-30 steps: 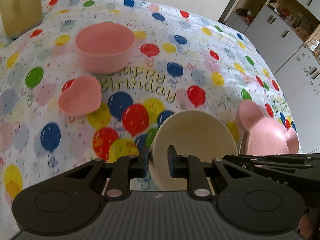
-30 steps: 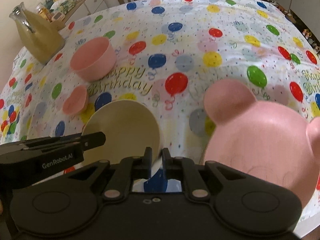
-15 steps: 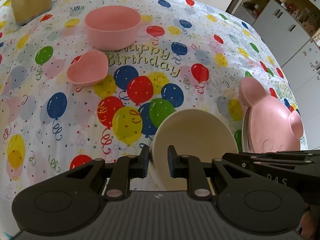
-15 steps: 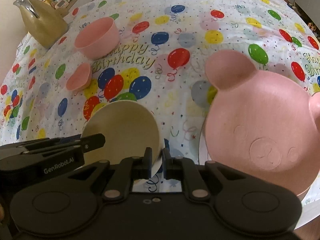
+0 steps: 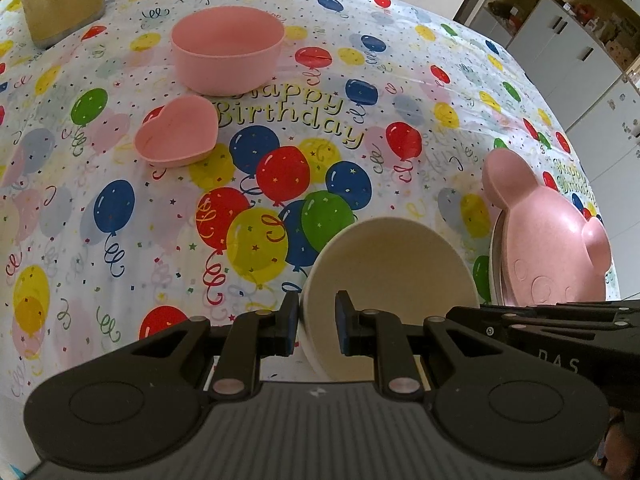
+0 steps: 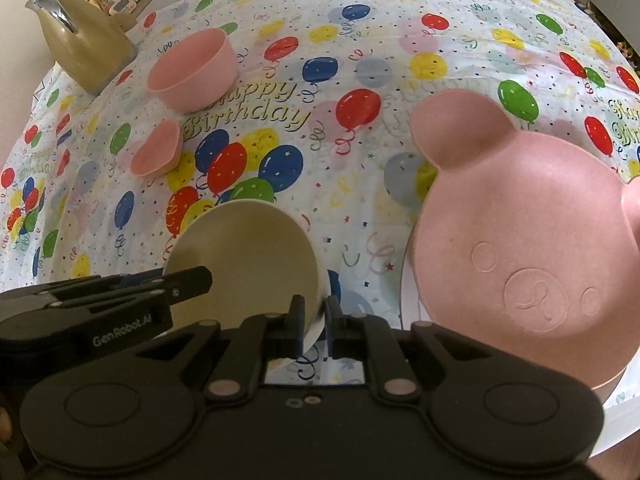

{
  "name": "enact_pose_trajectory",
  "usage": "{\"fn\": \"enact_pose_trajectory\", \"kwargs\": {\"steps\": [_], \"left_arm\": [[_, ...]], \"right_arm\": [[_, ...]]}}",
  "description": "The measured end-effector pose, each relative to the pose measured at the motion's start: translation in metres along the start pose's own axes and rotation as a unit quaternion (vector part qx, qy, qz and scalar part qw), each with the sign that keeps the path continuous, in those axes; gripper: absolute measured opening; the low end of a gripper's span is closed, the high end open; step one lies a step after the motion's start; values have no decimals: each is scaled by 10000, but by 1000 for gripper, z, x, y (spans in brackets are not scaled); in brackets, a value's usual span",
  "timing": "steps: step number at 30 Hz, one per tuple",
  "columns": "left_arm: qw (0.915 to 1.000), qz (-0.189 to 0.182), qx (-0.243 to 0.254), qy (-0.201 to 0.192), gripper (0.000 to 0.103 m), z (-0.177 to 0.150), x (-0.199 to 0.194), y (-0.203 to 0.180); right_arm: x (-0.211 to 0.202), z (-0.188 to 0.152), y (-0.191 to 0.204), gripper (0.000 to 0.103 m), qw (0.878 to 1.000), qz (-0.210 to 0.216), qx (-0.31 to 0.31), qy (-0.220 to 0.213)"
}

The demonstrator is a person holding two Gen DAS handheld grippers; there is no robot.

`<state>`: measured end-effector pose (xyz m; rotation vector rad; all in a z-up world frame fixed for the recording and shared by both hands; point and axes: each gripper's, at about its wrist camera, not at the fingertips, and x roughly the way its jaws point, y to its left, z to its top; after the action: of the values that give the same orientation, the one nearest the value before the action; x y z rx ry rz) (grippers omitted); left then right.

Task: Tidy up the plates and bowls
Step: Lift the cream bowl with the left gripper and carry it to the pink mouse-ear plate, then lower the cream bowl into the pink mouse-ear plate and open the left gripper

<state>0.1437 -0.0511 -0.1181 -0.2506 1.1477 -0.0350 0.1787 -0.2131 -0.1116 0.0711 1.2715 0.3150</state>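
Left wrist view shows the left gripper (image 5: 317,316) closed on the left rim of the cream bowl (image 5: 390,280), one finger inside and one outside, and the bowl is tilted above the near edge of the tablecloth (image 5: 440,92). Right wrist view shows the right gripper (image 6: 313,322) pinching the opposite rim of the same bowl (image 6: 244,264). A pink bear plate (image 6: 532,256) lies on a white plate (image 5: 495,264) at the near right corner. A pink round bowl (image 5: 228,54) and a pink heart dish (image 5: 176,136) stand nearer the far left side, close together but apart. A tan pitcher (image 6: 82,52) stands at the far left corner.
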Motion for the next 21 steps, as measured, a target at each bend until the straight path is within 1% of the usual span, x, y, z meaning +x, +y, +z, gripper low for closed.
{"fn": "enact_pose_trajectory", "kwargs": {"steps": [6, 14, 19, 21], "left_arm": [[10000, -19, 36, -3, 19, 0, -1, 2], [9998, -144, 136, -94, 19, 1, -10, 7], [9990, -242, 173, -331, 19, 6, -24, 12], [9984, -264, 166, -474, 19, 11, -30, 15]], "right_arm": [[-3, 1, 2, 20, 10000, 22, -14, -81], [-17, 3, 6, 24, 9995, 20, -100, -295], [-28, 9, 10, 26, 9986, 58, -164, -492], [-33, 13, 13, 30, 9979, 140, -192, -607]]}}
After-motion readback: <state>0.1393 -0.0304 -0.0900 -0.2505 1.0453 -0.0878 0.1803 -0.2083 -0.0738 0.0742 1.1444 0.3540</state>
